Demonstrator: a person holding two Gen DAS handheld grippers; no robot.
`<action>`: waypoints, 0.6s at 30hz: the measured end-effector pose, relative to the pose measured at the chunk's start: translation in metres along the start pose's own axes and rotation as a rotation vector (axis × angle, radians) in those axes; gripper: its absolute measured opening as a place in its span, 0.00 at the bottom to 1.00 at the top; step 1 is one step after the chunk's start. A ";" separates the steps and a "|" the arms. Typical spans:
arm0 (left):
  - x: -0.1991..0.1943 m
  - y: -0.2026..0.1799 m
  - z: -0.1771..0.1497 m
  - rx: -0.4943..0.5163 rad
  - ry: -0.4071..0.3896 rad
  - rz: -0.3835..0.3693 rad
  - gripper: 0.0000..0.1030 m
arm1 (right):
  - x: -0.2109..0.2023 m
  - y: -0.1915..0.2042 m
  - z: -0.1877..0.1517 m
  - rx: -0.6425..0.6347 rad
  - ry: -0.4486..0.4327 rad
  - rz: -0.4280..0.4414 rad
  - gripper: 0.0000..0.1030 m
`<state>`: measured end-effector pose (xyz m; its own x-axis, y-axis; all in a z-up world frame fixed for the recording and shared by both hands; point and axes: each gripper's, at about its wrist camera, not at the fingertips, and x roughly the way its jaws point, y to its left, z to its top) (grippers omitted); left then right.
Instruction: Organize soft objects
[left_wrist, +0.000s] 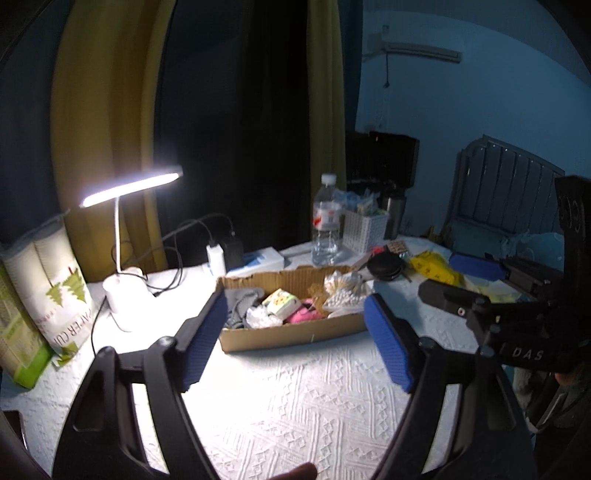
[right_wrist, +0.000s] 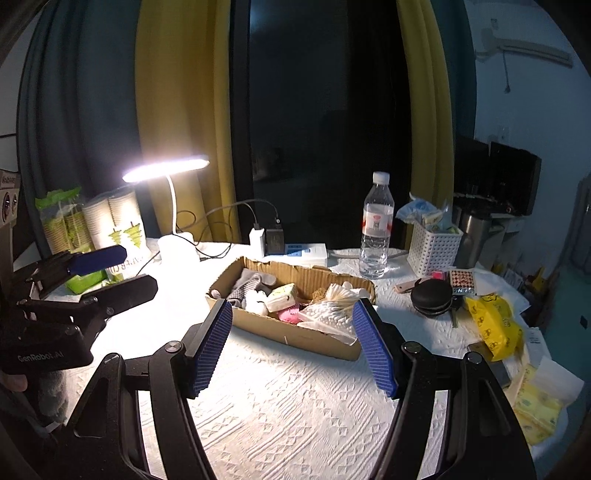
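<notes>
A shallow cardboard box (left_wrist: 288, 338) (right_wrist: 295, 330) sits mid-table on the white embossed cloth. It holds a grey sock (left_wrist: 242, 304) (right_wrist: 245, 286), crumpled white tissue (left_wrist: 260, 317), a small tissue pack (left_wrist: 282, 303) (right_wrist: 282, 297), a pink soft item (left_wrist: 304, 317) (right_wrist: 290, 315) and a bag of cotton swabs (left_wrist: 345, 291) (right_wrist: 328, 312). My left gripper (left_wrist: 295, 343) is open and empty, just short of the box. My right gripper (right_wrist: 293, 345) is open and empty at the box's near edge. Each gripper shows at the side of the other's view (left_wrist: 465, 280) (right_wrist: 110, 269).
A lit desk lamp (left_wrist: 125, 295) (right_wrist: 173, 243) stands left of the box, paper cup packs (left_wrist: 48, 280) (right_wrist: 118, 229) beyond it. Behind the box are chargers (right_wrist: 269, 240), a water bottle (right_wrist: 375, 229) and a white basket (right_wrist: 432, 249). A black round case (right_wrist: 432, 297) and yellow packs (right_wrist: 495, 326) lie right.
</notes>
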<state>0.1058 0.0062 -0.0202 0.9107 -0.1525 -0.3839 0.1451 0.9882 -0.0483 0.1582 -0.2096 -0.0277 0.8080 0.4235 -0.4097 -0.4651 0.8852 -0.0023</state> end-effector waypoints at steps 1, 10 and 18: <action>-0.005 -0.001 0.002 0.000 -0.009 0.000 0.86 | -0.006 0.002 0.001 -0.002 -0.008 -0.002 0.69; -0.057 -0.002 0.013 -0.015 -0.090 0.000 0.88 | -0.056 0.020 0.013 -0.015 -0.084 -0.024 0.69; -0.100 -0.009 0.023 -0.002 -0.166 0.010 0.88 | -0.103 0.029 0.026 -0.017 -0.159 -0.057 0.69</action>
<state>0.0223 0.0124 0.0396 0.9635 -0.1424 -0.2267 0.1351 0.9897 -0.0474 0.0712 -0.2228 0.0376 0.8796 0.3988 -0.2593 -0.4218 0.9059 -0.0374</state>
